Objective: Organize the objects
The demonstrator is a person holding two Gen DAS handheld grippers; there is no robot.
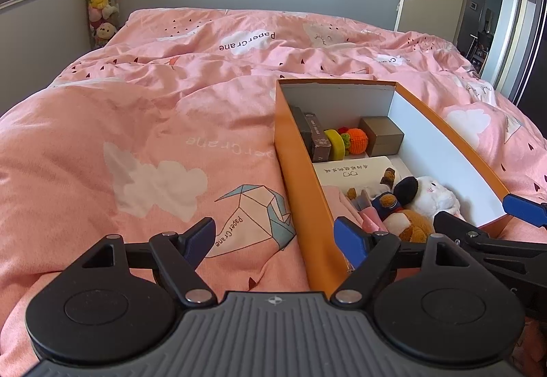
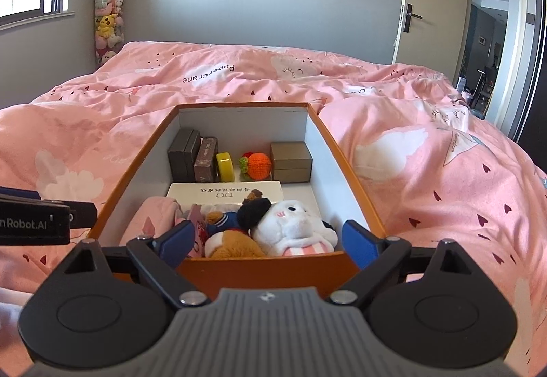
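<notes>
An orange box (image 2: pixel 112 206) with white inner walls lies on the pink duvet. At its far end stand dark small boxes (image 2: pixel 184 155), a yellow ring (image 2: pixel 225 166), an orange crocheted fruit (image 2: pixel 258 165) and a tan box (image 2: pixel 290 161). Nearer lie a white card (image 2: pixel 225 194), a white plush (image 2: pixel 294 226) and a bear plush (image 2: pixel 225 219). My right gripper (image 2: pixel 268 240) is open over the box's near end, its pads touching nothing. My left gripper (image 1: pixel 275 238) is open too, straddling the box's left wall (image 1: pixel 301 178). Nothing is held.
The rumpled pink duvet (image 1: pixel 154 137) covers the whole bed around the box. A tall column of plush toys (image 2: pixel 107 18) stands in the far left corner under the window. A door (image 2: pixel 430 1) stands ajar at the far right.
</notes>
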